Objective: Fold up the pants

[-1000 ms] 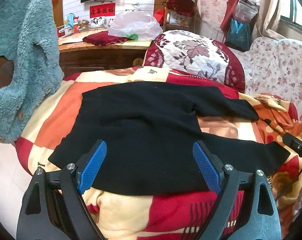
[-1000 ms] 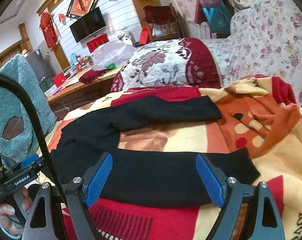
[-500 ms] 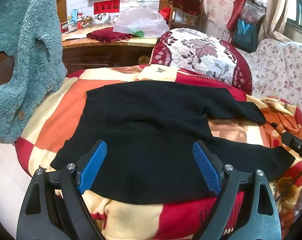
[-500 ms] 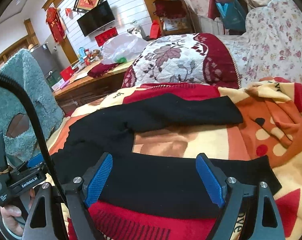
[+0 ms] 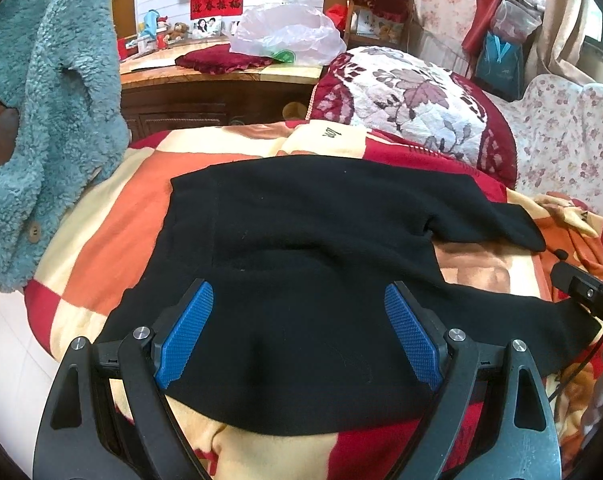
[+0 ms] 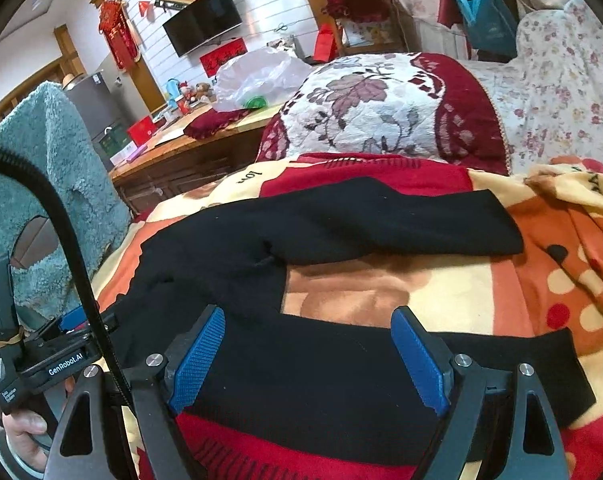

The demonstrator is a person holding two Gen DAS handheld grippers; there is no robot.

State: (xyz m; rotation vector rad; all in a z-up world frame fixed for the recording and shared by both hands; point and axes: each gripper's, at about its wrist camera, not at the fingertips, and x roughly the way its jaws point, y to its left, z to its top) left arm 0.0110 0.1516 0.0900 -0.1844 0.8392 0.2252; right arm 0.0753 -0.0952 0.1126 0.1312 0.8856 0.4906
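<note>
Black pants (image 5: 301, 264) lie spread flat on a red, orange and cream blanket (image 5: 113, 216), waist to the left, two legs parted toward the right. My left gripper (image 5: 299, 332) is open, hovering over the near waist and hip part. My right gripper (image 6: 311, 356) is open, over the near leg (image 6: 341, 380); the far leg (image 6: 381, 224) lies beyond. Neither gripper holds cloth. The left gripper's body (image 6: 41, 368) shows at the left of the right wrist view.
A teal fleece coat (image 5: 33, 120) hangs at the left. A floral quilted cushion (image 5: 413, 96) lies behind the pants. A wooden cabinet (image 5: 205, 96) with a plastic bag (image 5: 285, 32) stands at the back. A floral sofa (image 5: 569, 140) is at the right.
Both grippers have moved forward and lower toward the pants, which now fill more of each view. Both stay open; the pants have not moved.
</note>
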